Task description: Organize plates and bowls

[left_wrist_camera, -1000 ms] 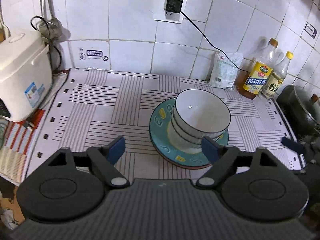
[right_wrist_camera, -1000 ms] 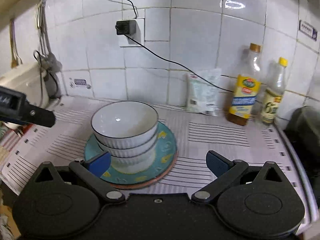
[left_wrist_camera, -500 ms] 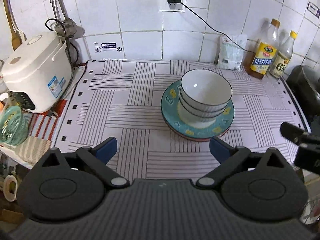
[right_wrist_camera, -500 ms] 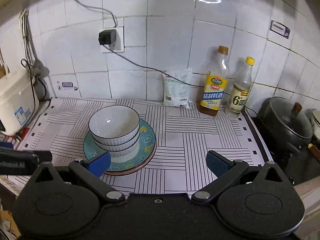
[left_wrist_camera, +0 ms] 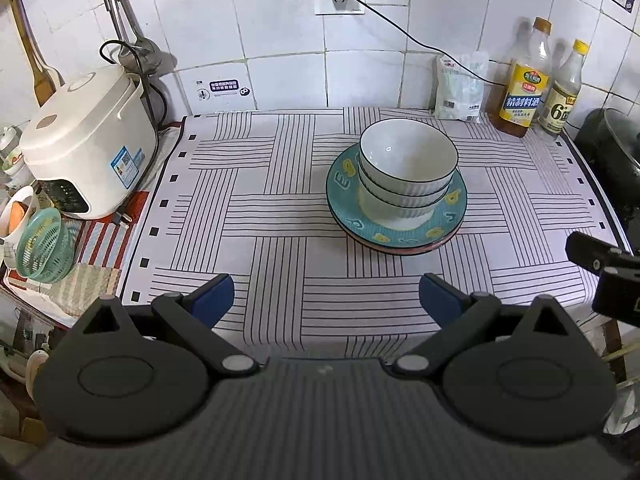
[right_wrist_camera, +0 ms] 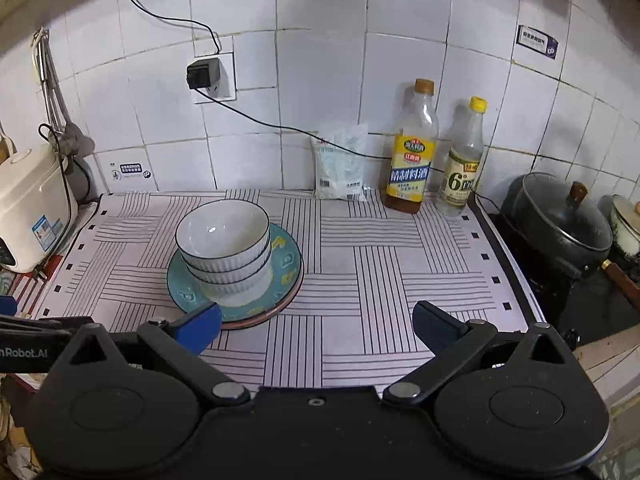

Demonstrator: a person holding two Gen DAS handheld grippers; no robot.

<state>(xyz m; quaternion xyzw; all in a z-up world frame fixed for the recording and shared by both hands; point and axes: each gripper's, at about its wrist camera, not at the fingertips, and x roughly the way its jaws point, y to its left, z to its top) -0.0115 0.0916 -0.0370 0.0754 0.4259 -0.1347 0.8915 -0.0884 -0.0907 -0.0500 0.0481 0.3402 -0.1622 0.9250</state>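
Observation:
Three white ribbed bowls with dark rims are stacked (left_wrist_camera: 408,168) on a teal plate (left_wrist_camera: 344,184), which lies on a reddish plate; the stack also shows in the right wrist view (right_wrist_camera: 224,240), on the teal plate (right_wrist_camera: 288,260). They sit on a striped cloth (left_wrist_camera: 280,216). My left gripper (left_wrist_camera: 326,298) is open and empty, held back over the cloth's near edge. My right gripper (right_wrist_camera: 318,324) is open and empty, near the front edge, right of the stack.
A white rice cooker (left_wrist_camera: 84,148) stands at the left with a green basket (left_wrist_camera: 44,246) in front. Two bottles (right_wrist_camera: 412,152) and a white bag (right_wrist_camera: 342,168) stand against the tiled wall. A black lidded pot (right_wrist_camera: 560,224) sits at the right.
Both grippers have pulled back and up from the stacked bowls and plates, which now look smaller and farther off. Both stay open and empty.

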